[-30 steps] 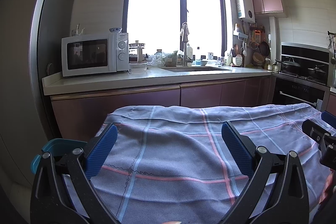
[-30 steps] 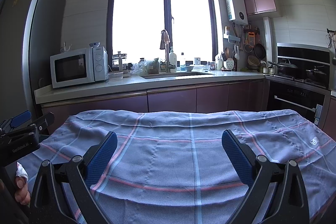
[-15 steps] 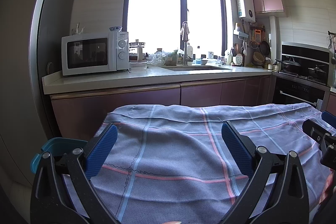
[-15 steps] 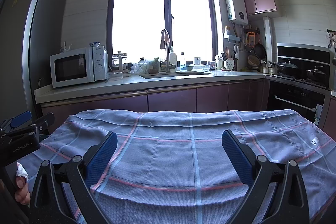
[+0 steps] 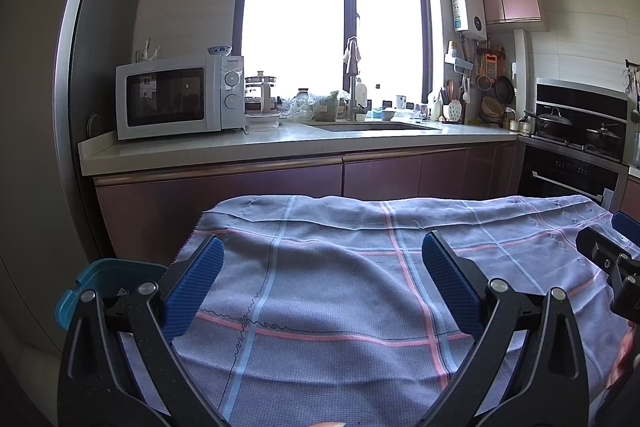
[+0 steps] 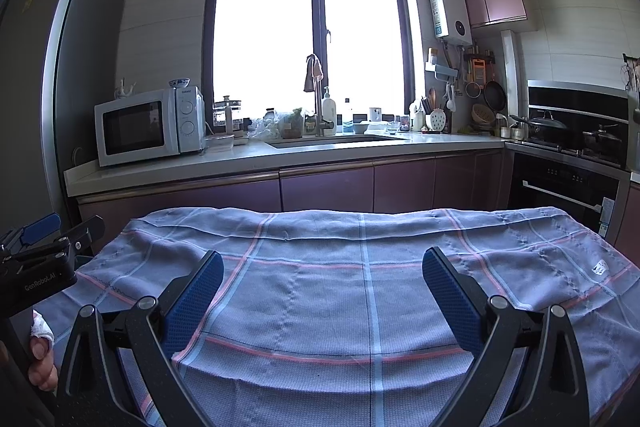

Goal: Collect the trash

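Left wrist view shows the left claw [image 5: 322, 281] released, its blue pads wide apart above a checked cloth [image 5: 340, 291] that covers the table. Compared with one second ago, almost nothing has changed: the view is the same, only a very small shift. The right claw [image 6: 322, 281] is also released and holds nothing, in the same place over the cloth as before. No trash is visible on the cloth in either view, so I cannot tell where it is. A teal bin [image 5: 106, 277] stands at the lower left of the left view, just beside the cloth edge; it is probably where trash should go. Because nothing moved, I judge the task has not really started, and the search for trash comes first.
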Demonstrator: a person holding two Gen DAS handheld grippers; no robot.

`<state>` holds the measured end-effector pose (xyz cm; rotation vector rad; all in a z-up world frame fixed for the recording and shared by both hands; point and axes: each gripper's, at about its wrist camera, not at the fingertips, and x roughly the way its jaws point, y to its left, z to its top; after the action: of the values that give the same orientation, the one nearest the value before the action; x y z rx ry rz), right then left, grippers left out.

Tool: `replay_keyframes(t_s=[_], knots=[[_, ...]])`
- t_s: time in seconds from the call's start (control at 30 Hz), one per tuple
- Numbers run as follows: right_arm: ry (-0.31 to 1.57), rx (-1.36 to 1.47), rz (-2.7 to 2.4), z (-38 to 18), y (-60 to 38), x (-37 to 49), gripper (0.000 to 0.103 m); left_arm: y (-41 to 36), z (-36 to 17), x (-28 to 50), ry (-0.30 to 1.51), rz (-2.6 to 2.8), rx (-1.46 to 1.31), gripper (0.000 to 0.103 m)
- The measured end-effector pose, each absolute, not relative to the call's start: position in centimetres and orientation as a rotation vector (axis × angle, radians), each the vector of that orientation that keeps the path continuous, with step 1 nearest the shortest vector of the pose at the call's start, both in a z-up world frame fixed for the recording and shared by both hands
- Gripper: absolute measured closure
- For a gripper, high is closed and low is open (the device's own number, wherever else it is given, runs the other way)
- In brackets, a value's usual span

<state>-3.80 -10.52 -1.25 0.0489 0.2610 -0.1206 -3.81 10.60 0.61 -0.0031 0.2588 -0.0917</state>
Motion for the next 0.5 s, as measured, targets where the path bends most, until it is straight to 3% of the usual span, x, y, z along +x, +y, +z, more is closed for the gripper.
replay_keyframes(t_s=[0.5], knots=[[0.269, 0.063, -0.119, -1.44, -10.93, -3.66, 0.007, 10.67, 0.72, -3.51, 0.269, -0.096, -0.007, 0.006]])
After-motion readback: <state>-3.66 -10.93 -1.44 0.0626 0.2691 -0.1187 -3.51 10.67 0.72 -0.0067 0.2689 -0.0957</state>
